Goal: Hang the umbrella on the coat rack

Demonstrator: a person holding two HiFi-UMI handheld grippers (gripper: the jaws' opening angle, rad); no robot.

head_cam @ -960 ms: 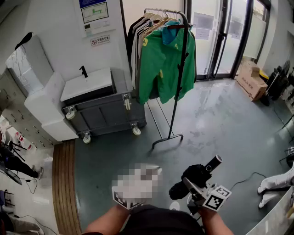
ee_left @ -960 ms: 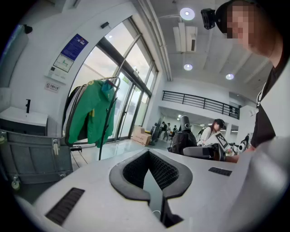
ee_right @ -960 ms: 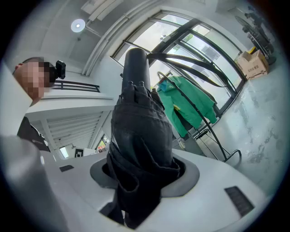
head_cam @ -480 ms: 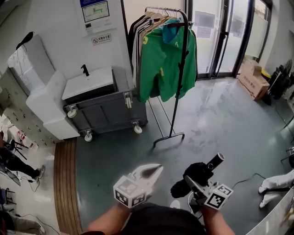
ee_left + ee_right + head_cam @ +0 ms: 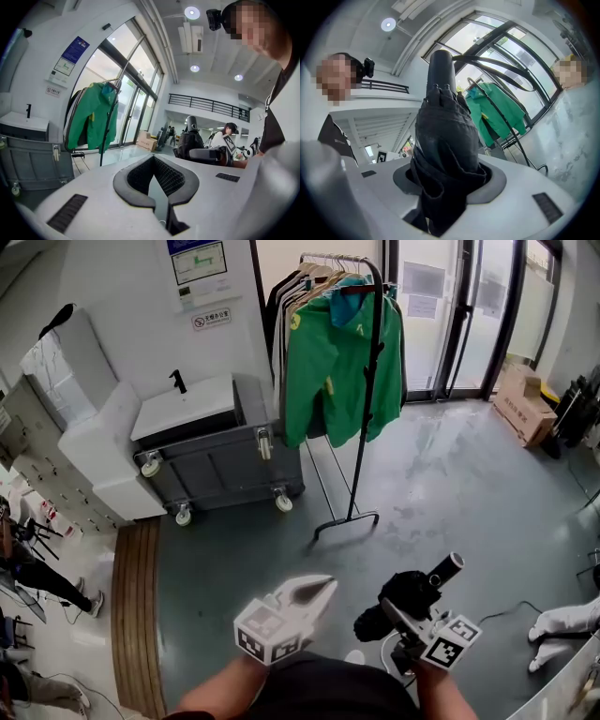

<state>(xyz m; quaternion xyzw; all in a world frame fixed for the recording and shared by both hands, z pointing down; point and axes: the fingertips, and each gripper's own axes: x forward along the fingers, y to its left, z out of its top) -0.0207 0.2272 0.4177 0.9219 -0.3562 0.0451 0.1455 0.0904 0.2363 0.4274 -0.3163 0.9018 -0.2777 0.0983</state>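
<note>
My right gripper [image 5: 398,613] is shut on a folded black umbrella [image 5: 405,596], low in the head view. The umbrella's round handle end [image 5: 448,568] points up and to the right. In the right gripper view the umbrella [image 5: 445,136] fills the jaws of my right gripper [image 5: 450,183], its fabric bunched between the pads. To the left, my left gripper [image 5: 314,589] is shut and holds nothing; the hollow between its pads is bare in my left gripper [image 5: 157,187] view. The black coat rack [image 5: 364,399] stands ahead across the floor, with a green jacket [image 5: 337,371] on it.
A grey wheeled cart [image 5: 220,465] with a white top stands left of the rack, with white foam blocks [image 5: 98,451] beside it. Glass doors [image 5: 450,315] and a cardboard box [image 5: 525,404] are at the back right. A cable [image 5: 506,610] lies on the floor at the right.
The scene has slid slightly down and right in the head view. Both grippers keep their pose, and the umbrella stays in the right one.
</note>
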